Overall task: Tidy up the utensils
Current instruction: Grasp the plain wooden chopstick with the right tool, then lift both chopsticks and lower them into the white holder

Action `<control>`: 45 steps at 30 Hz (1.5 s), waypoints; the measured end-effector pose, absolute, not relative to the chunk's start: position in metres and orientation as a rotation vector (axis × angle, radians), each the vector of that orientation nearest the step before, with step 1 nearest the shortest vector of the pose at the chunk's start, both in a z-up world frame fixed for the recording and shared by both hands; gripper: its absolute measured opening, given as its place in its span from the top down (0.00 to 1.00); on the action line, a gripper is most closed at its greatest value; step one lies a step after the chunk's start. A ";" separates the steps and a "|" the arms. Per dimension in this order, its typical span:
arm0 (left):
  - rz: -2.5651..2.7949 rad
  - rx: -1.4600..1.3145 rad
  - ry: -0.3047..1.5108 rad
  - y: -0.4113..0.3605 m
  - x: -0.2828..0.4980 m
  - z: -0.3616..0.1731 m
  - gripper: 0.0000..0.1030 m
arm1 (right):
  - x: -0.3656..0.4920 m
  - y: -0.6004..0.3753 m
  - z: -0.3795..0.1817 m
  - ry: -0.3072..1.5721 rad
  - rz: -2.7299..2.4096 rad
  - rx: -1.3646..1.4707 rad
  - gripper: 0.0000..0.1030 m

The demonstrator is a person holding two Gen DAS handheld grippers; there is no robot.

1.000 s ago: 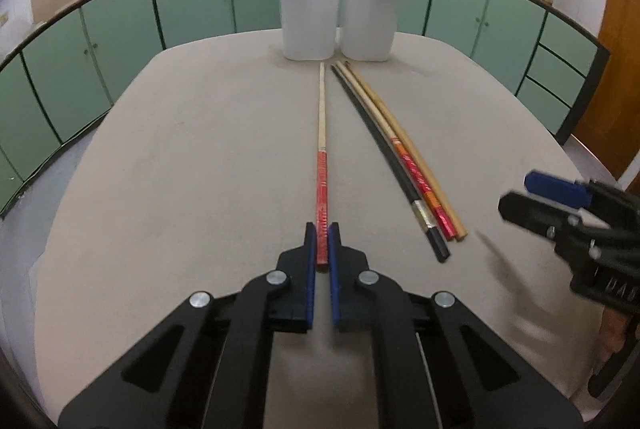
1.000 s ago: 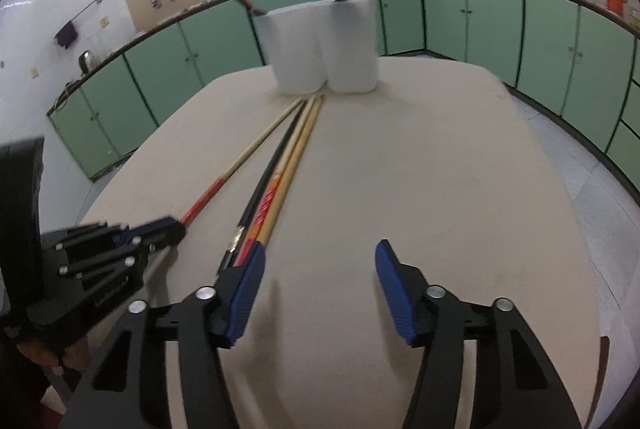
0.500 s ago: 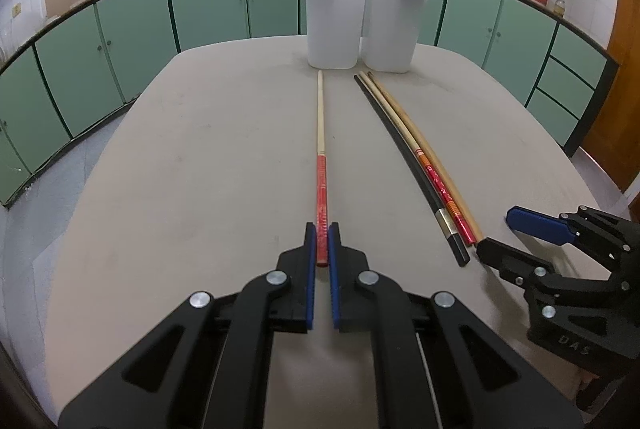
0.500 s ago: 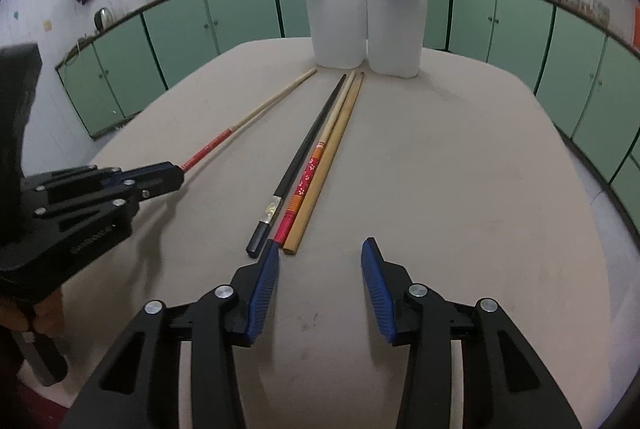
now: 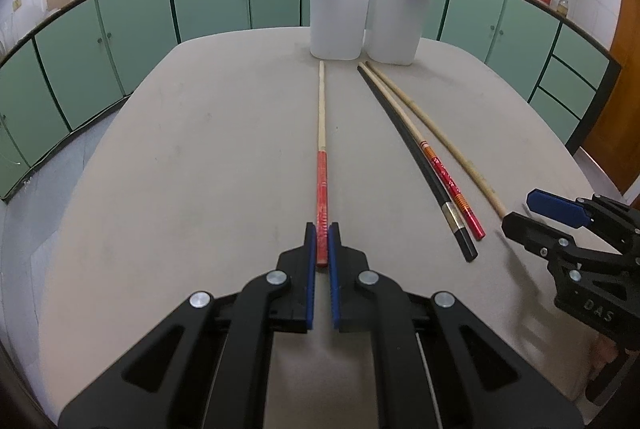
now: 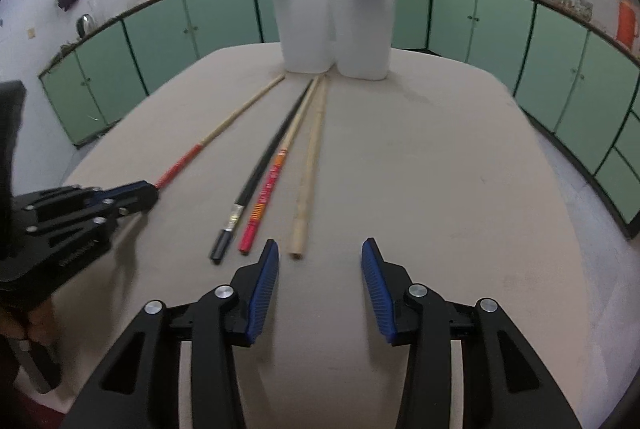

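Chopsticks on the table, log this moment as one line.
left gripper: shut on red-handled chopstick | right gripper: open near plain chopstick

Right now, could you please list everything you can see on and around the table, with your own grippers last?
Red-handled chopstick: one, pale wood with red end, table centre.
Black chopstick: one, beside it.
Red-orange chopstick: one, next to the black.
Plain chopstick: one, tan, rightmost.
Holders: two, white, far edge, holding utensils.
Table: one, beige.
Cabinets: green, around.
Left gripper: black and blue, shut on red-handled chopstick.
Right gripper: open, near plain chopstick.
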State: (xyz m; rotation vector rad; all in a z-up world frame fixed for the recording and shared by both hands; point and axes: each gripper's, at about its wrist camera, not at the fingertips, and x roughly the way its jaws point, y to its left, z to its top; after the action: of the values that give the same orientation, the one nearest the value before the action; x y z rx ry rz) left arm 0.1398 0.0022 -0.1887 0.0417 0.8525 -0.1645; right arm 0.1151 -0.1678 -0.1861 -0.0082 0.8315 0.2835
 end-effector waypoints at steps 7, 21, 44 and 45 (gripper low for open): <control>-0.167 0.036 0.855 0.004 0.141 -0.190 0.95 | 0.120 -0.161 -0.190 0.836 0.288 -0.024 0.70; -0.162 0.011 0.854 0.006 0.139 -0.192 0.95 | 0.121 -0.154 -0.191 0.829 0.266 -0.053 0.93; -0.215 0.103 0.660 0.016 0.105 -0.093 0.95 | 0.100 -0.185 -0.088 0.634 0.285 -0.087 0.93; -0.218 0.103 0.644 0.016 0.104 -0.087 0.95 | 0.100 -0.186 -0.083 0.623 0.288 -0.088 0.93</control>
State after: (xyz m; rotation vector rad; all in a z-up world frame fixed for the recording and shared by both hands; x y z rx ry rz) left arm 0.1041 0.0156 -0.0874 0.1029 0.6444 -0.2184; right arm 0.0998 -0.1863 -0.0829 -0.0877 0.6231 0.2882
